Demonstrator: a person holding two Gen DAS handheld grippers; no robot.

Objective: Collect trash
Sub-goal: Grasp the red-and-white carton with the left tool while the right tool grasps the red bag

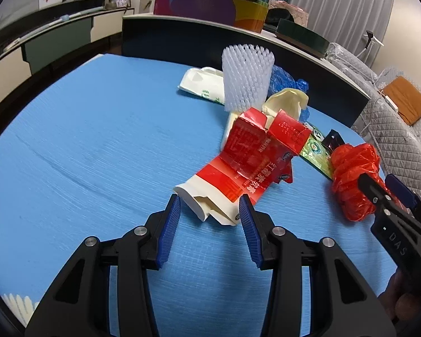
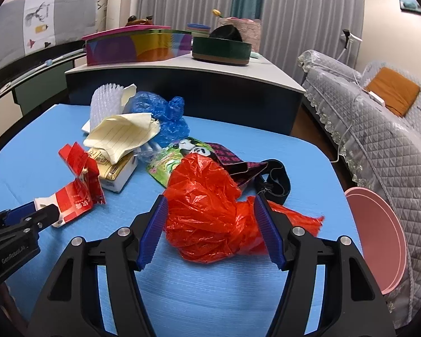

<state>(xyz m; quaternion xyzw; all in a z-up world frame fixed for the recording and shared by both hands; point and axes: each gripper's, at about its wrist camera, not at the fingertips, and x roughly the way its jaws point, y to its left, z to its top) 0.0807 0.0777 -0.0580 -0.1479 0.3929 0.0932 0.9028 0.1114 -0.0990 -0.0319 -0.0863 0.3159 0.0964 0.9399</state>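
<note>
A flattened red and white carton (image 1: 247,165) lies on the blue table (image 1: 84,140); it also shows in the right wrist view (image 2: 73,193). My left gripper (image 1: 210,205) is open, its jaws either side of the carton's white end. A crumpled red plastic bag (image 2: 210,210) lies at the table's right; it also shows in the left wrist view (image 1: 353,177). My right gripper (image 2: 210,205) is open around the bag, the pads close to its sides. Behind lie a white foam net sleeve (image 1: 247,78), a blue plastic bag (image 2: 162,112) and lined cream paper (image 2: 123,134).
A green panda wrapper (image 2: 176,154), a small cream box (image 2: 118,174) and a dark strap (image 2: 275,179) lie in the pile. A pink basin (image 2: 379,238) stands off the table's right edge beside a grey quilted sofa (image 2: 379,146). A dark counter (image 2: 182,84) stands behind.
</note>
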